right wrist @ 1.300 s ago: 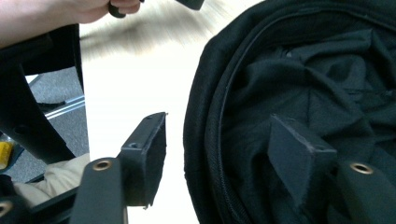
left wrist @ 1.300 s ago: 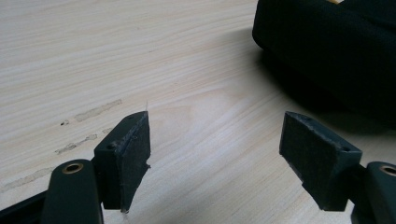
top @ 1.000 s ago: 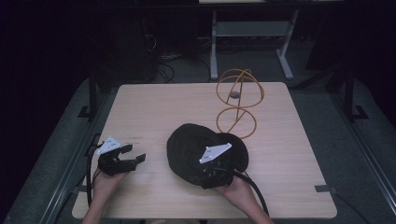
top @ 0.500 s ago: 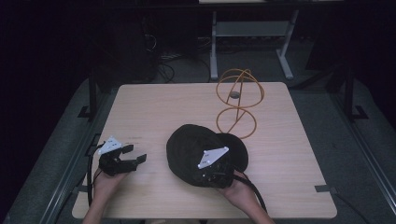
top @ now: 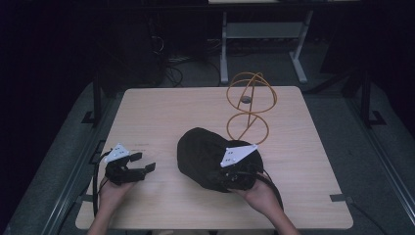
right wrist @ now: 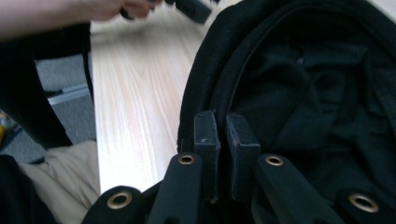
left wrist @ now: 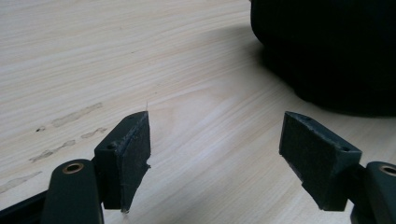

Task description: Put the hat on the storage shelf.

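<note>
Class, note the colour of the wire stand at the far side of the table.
Orange wire stand, clearest in the high view.

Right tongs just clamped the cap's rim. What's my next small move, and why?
Probably lift the black cap slightly and check that it hangs securely. The right tongs are shut on its rim, while the left tongs rest open on the table, and the wire stand waits just behind.

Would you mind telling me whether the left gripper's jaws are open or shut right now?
Open. The left gripper holds its two black pads wide apart over the bare light wooden table, with nothing between them.
</note>
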Action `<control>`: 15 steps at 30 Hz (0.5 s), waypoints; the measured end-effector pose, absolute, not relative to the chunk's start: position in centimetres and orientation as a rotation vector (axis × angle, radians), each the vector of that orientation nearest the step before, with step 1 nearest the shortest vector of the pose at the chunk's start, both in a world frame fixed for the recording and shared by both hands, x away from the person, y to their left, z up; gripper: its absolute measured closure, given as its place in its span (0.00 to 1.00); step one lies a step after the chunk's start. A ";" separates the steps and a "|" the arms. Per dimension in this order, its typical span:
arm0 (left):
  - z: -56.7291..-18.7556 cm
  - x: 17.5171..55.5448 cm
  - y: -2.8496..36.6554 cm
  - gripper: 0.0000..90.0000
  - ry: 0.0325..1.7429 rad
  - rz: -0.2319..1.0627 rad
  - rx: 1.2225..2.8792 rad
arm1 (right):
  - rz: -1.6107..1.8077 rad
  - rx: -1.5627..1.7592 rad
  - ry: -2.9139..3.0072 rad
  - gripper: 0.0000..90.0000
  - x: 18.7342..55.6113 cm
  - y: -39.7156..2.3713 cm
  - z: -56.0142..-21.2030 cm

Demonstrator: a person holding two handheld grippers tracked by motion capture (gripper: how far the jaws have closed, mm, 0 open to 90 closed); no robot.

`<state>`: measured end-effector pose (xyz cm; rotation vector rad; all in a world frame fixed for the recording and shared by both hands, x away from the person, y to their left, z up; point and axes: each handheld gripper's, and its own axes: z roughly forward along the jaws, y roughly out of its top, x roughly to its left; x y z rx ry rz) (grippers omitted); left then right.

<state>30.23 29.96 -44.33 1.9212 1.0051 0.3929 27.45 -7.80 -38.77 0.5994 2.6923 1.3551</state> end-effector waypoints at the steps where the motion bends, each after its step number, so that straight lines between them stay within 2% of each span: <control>1: -44.3 30.2 29.9 0.27 1.003 0.392 1.921 | 1.378 0.602 2.685 0.94 27.5 -8.0 -38.5; 15: -44.1 29.8 28.4 0.27 0.939 0.367 1.945 | 1.547 0.588 2.606 0.94 27.5 -10.4 -35.7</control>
